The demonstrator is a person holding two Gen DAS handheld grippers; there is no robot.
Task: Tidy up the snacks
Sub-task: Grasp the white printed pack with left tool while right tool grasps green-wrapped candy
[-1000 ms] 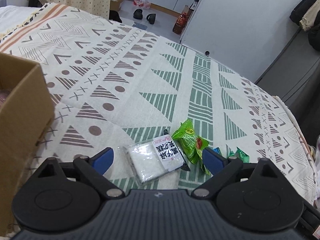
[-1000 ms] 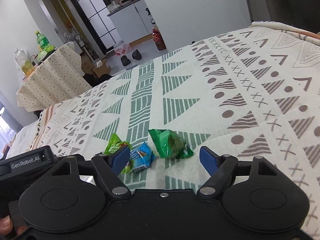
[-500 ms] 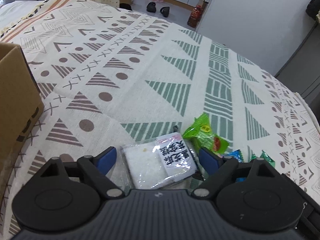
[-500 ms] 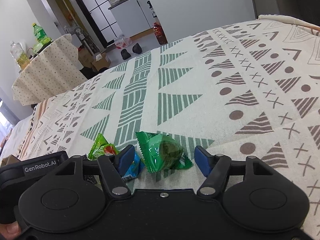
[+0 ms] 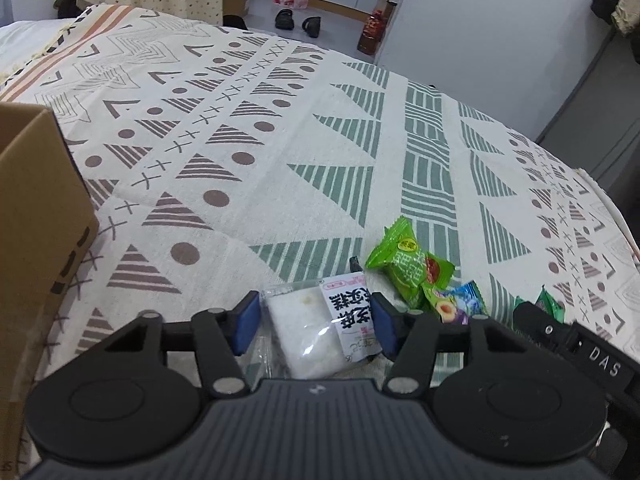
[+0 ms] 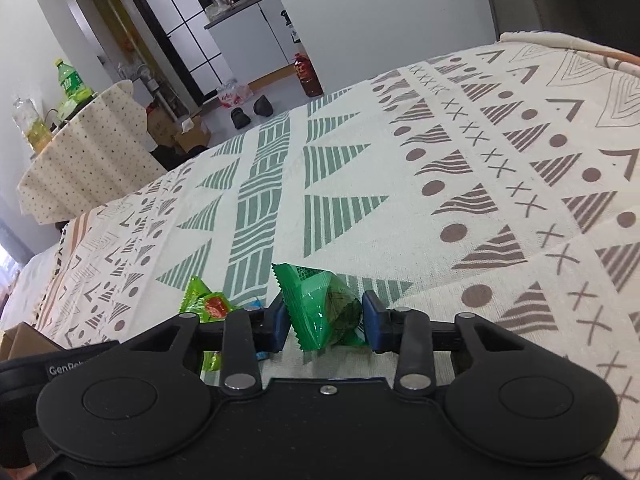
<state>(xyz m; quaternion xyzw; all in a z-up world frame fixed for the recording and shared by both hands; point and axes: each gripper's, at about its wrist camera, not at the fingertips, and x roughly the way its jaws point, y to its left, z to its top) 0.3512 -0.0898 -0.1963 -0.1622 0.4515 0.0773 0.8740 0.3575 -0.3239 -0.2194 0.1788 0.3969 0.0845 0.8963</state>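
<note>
A clear packet holding a white cake, with a black-and-white label [image 5: 316, 320], lies on the patterned cloth, and my left gripper [image 5: 315, 322] is shut on it, a blue pad against each side. In the right wrist view my right gripper [image 6: 324, 326] is shut on a dark green wrapped snack [image 6: 320, 300]. Just right of the left gripper rest a light green candy packet [image 5: 408, 268] and a small blue packet [image 5: 460, 304]. The light green packet [image 6: 204, 300] also shows left of the right gripper.
An open cardboard box [image 5: 36, 220] stands at the left on the patterned cloth [image 5: 320, 140]. The right gripper's black body [image 5: 580, 352] sits close at the left gripper's right. Beyond the cloth's far edge are shoes [image 6: 252, 110], a dark bottle [image 6: 308, 74] and a dotted-cloth table [image 6: 88, 152].
Both grippers moved forward over their packets and their fingers closed in. The left now clamps the white cake packet and the right clamps the dark green snack.
</note>
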